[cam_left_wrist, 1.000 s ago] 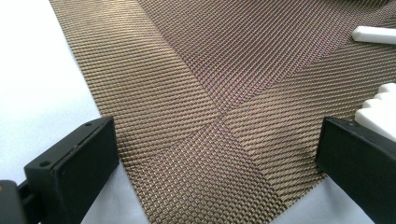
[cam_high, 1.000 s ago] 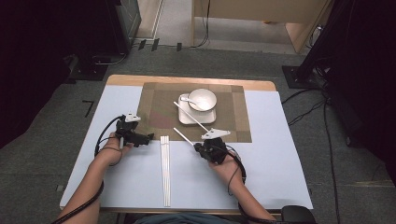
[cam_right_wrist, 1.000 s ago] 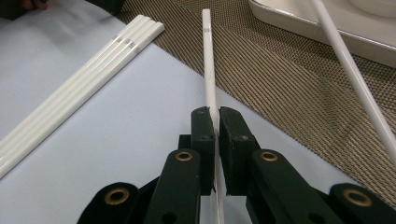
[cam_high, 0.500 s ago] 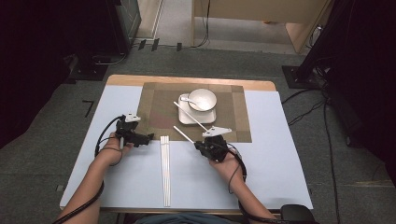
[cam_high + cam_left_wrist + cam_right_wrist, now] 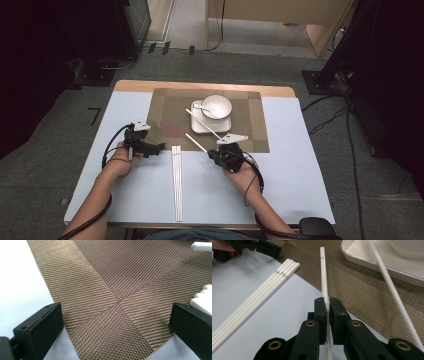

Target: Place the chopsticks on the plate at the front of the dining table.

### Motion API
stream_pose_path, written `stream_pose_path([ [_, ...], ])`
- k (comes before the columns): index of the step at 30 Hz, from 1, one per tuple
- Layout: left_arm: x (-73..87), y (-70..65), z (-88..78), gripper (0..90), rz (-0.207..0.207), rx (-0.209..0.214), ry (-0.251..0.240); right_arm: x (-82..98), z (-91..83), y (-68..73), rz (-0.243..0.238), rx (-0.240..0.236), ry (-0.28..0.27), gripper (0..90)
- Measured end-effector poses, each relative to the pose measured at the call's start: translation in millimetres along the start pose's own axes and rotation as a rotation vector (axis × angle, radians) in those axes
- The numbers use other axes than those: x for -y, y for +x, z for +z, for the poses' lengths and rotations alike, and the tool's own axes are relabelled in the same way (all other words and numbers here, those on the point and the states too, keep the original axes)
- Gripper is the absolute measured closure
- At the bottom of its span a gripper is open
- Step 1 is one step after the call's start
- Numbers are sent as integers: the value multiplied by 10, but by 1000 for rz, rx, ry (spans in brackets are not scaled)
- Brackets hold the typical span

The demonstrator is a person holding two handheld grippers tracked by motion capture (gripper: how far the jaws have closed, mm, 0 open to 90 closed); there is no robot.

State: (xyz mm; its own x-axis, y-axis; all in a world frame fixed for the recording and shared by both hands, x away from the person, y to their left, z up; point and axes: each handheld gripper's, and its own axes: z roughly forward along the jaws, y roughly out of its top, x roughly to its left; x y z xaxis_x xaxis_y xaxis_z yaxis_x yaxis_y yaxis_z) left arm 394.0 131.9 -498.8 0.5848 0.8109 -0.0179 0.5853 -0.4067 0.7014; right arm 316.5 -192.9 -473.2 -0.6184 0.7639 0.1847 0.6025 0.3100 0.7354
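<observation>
From my remote seat I see a white table (image 5: 300,190) carrying a brown woven placemat (image 5: 170,115), where a square plate (image 5: 200,127) bears a bowl (image 5: 216,106) and spoon (image 5: 199,106). The setting looks partly done: one chopstick (image 5: 204,122) lies slanted across the plate, three more chopsticks (image 5: 176,185) wait side by side just off the mat, apparently untouched. My right gripper (image 5: 328,305) has its jaws clamped on a slim, glossy white chopstick (image 5: 323,275), held over the mat's near edge, still to be placed. My left gripper (image 5: 159,148) hovers, jaws wide and empty, at the mat's corner.
</observation>
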Motion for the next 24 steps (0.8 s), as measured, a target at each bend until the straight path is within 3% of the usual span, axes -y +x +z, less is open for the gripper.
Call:
stream_pose_path([
  [24,4,-3,2,0,0,-2,-5,-152,143,0,-21,-23,-8,861],
])
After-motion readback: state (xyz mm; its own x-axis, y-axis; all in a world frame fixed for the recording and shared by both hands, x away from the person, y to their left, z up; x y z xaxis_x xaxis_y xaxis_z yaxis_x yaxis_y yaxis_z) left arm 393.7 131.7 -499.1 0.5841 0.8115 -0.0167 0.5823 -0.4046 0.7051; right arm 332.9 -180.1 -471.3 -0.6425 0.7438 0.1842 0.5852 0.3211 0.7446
